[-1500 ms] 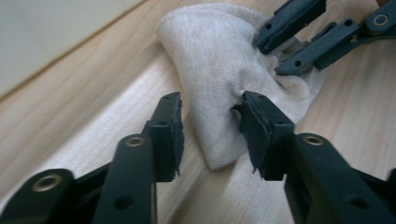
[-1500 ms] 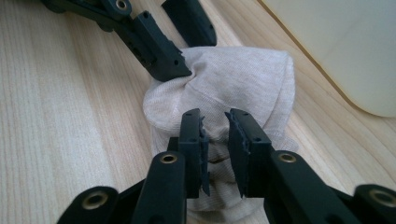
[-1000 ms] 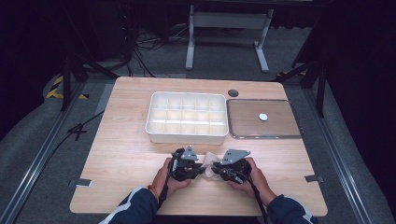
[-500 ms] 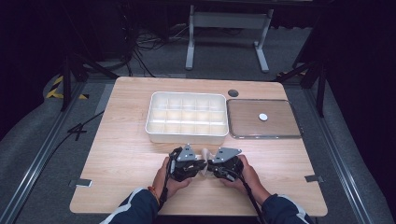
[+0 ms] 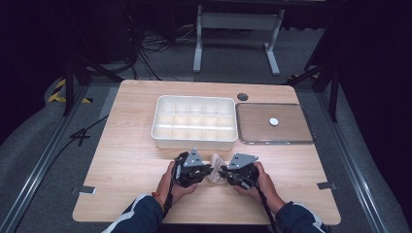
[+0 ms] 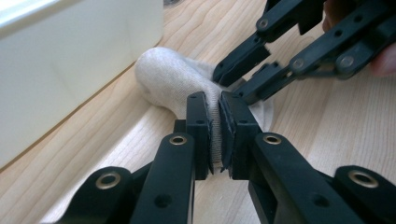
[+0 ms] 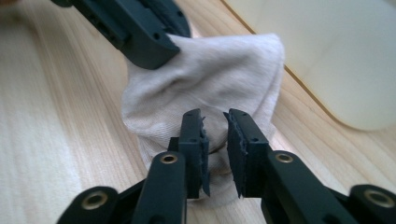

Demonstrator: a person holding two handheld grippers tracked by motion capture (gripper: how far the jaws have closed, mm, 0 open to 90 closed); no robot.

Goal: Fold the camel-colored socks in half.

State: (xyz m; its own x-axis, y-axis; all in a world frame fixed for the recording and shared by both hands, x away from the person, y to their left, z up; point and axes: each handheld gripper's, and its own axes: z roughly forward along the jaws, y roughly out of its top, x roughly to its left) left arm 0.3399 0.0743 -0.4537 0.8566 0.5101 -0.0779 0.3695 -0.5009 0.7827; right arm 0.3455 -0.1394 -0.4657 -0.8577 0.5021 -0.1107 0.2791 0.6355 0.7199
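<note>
Directly before the white divided tray [image 5: 194, 121], both hand-held grippers, left [image 6: 215, 135] and right [image 7: 215, 149], pinch one beige sock [image 5: 215, 167].

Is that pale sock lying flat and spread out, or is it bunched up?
Bunched up. The sock humps off the table in folds, pinched between the left gripper fingers, with the right gripper on its other side.
</note>
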